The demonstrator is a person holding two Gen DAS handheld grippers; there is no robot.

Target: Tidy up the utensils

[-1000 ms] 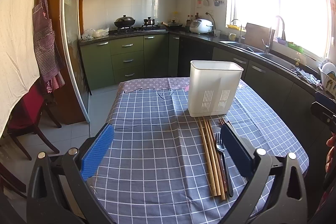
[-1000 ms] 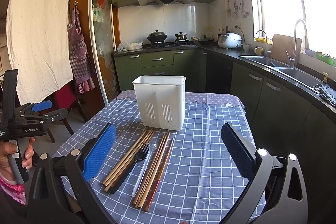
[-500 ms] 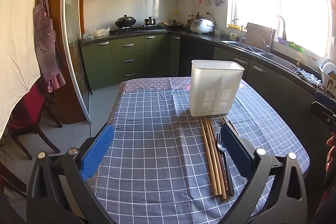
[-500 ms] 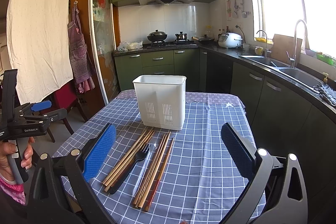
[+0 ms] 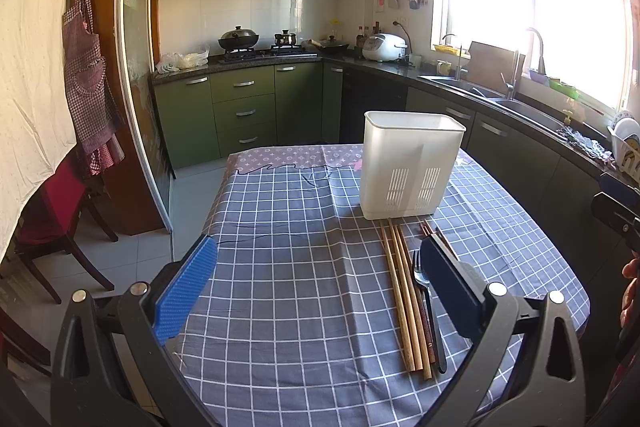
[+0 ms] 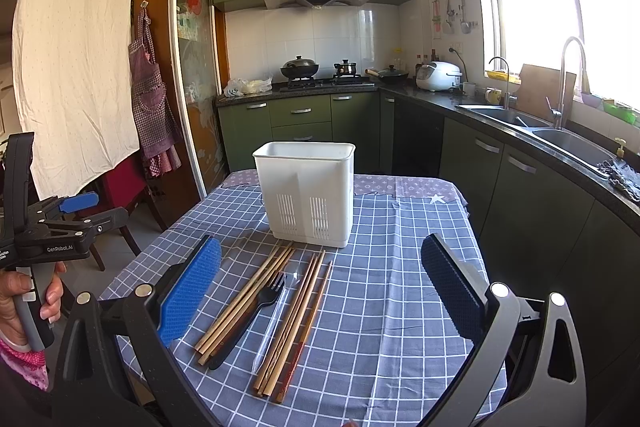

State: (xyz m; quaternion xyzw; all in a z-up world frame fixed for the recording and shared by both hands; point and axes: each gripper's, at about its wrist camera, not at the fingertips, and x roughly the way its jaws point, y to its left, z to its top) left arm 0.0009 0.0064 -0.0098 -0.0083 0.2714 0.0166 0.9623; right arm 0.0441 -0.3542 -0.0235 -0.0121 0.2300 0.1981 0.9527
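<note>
A white slotted utensil holder (image 5: 408, 171) (image 6: 308, 191) stands upright on the checked tablecloth. In front of it lie two bundles of wooden chopsticks (image 6: 244, 303) (image 6: 296, 323), with a black fork (image 6: 252, 315) and a clear plastic utensil (image 6: 276, 315) between them. The left wrist view shows the chopsticks (image 5: 400, 291) and fork (image 5: 424, 291) beside my left gripper's right finger. My left gripper (image 5: 316, 287) hovers open over bare cloth, left of the utensils. My right gripper (image 6: 320, 291) is open above the utensils, holding nothing.
The table (image 6: 400, 267) ends close on both sides. A red chair (image 5: 52, 211) stands at its left. Green cabinets and a sink counter (image 6: 520, 131) run behind and to the right. A hand (image 6: 24, 299) holds the left gripper's handle at the left edge.
The left wrist view has drifted very slightly. Nothing on the table has moved and both grippers stay open.
</note>
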